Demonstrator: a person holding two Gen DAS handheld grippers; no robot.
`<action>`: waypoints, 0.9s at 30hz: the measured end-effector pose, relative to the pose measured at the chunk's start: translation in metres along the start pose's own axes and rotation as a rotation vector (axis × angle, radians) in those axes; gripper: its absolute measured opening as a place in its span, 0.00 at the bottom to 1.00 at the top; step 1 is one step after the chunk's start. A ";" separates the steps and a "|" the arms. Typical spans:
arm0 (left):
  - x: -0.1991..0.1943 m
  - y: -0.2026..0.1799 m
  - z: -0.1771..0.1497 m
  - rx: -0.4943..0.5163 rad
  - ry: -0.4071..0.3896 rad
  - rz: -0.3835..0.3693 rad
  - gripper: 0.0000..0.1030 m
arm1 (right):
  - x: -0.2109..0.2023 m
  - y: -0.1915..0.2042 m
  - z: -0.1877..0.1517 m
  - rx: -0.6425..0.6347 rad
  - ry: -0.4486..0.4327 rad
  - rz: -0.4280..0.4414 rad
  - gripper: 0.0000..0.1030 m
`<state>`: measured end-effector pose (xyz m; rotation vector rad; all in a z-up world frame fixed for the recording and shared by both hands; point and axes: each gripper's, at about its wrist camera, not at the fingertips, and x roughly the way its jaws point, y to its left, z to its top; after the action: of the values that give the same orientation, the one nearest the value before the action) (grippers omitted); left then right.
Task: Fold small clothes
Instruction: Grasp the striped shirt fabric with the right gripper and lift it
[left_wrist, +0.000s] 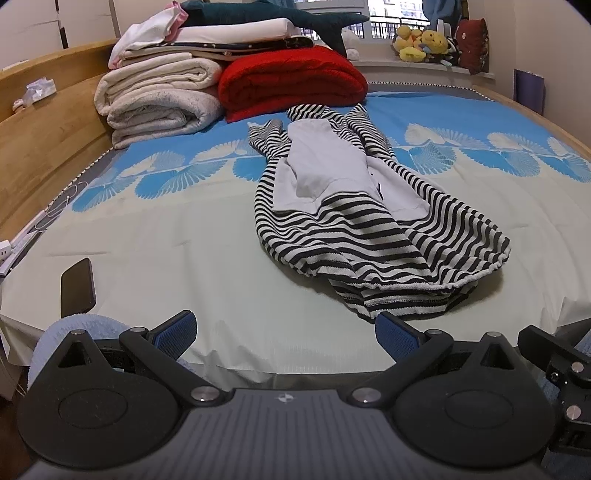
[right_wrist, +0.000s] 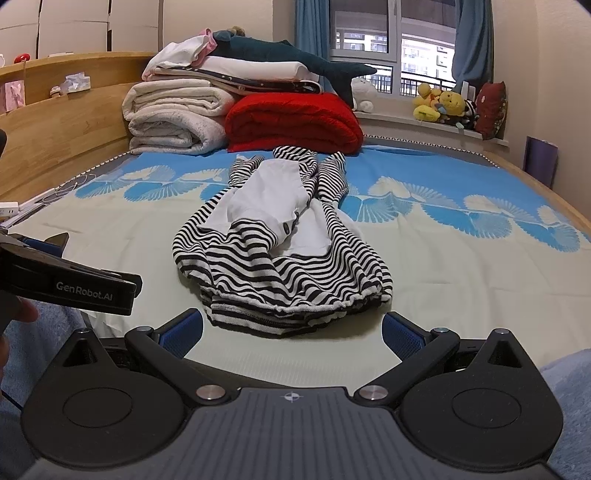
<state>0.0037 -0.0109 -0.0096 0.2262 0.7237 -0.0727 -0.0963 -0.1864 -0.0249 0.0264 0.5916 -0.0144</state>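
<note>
A small black-and-white striped garment with a pale grey front panel (left_wrist: 354, 206) lies crumpled lengthwise on the bed, its gathered hem nearest me. It also shows in the right wrist view (right_wrist: 280, 254). My left gripper (left_wrist: 286, 332) is open and empty, low at the bed's near edge, left of the hem. My right gripper (right_wrist: 291, 330) is open and empty, just short of the hem, which lies between its blue pads (right_wrist: 184, 330). The left gripper's body (right_wrist: 74, 284) shows at the left of the right wrist view.
The bed sheet (left_wrist: 166, 236) is pale green with blue fan prints. Folded white blankets (left_wrist: 159, 99) and a red blanket (left_wrist: 291, 81) are stacked at the headboard end. A dark phone (left_wrist: 77, 286) lies near the left edge. Plush toys (right_wrist: 443, 105) sit on the windowsill.
</note>
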 end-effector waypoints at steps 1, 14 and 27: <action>0.001 0.000 0.000 -0.001 0.003 -0.001 1.00 | 0.001 0.000 0.000 0.000 0.004 0.001 0.99; 0.063 0.067 0.078 -0.193 0.022 0.033 1.00 | 0.067 -0.066 0.065 0.142 0.120 -0.012 0.99; 0.231 0.132 0.177 -0.412 0.032 0.095 1.00 | 0.364 -0.166 0.247 0.514 0.266 0.163 0.98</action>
<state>0.3099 0.0798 -0.0102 -0.1330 0.7420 0.1699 0.3397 -0.3616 -0.0268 0.5829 0.8377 -0.0045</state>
